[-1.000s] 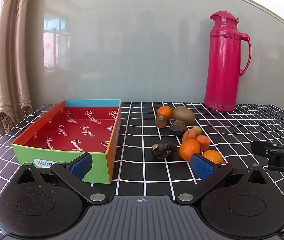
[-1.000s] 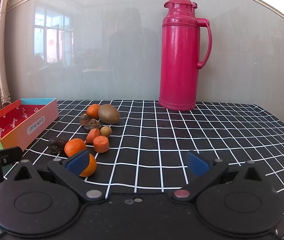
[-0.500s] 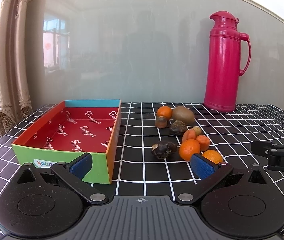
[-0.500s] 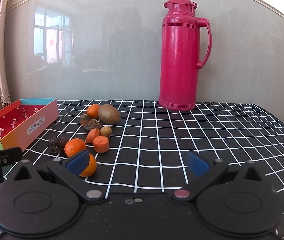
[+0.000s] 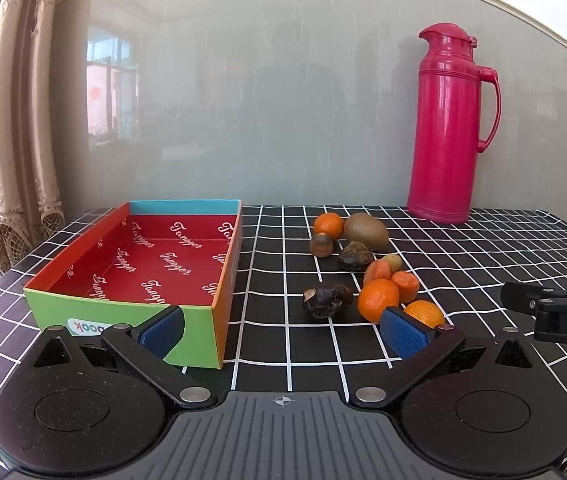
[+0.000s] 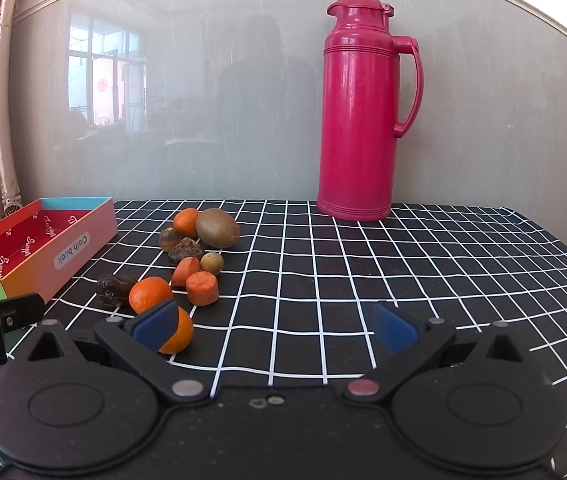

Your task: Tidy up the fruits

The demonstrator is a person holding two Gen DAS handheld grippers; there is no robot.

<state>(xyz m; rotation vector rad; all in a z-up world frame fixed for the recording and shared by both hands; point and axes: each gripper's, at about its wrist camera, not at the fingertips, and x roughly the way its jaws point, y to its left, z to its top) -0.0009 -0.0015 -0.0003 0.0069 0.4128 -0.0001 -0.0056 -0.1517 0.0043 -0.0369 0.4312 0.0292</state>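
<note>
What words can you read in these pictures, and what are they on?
"Tanger", in white script, many times over the red inside of the box.
"Cloth book", on a grey label on the box's pink side.
"book", upside down, on the box's green end.
"DAS", cut off, on the right tool.
The thermos bears no words.

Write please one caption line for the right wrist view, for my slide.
Open right claw faces fruit pile beside empty box; pink thermos stands behind.

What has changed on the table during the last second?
Nothing visible has changed. Both claws, left and right, remain open and empty, the fruits lie beside the box, and the box holds nothing.
</note>
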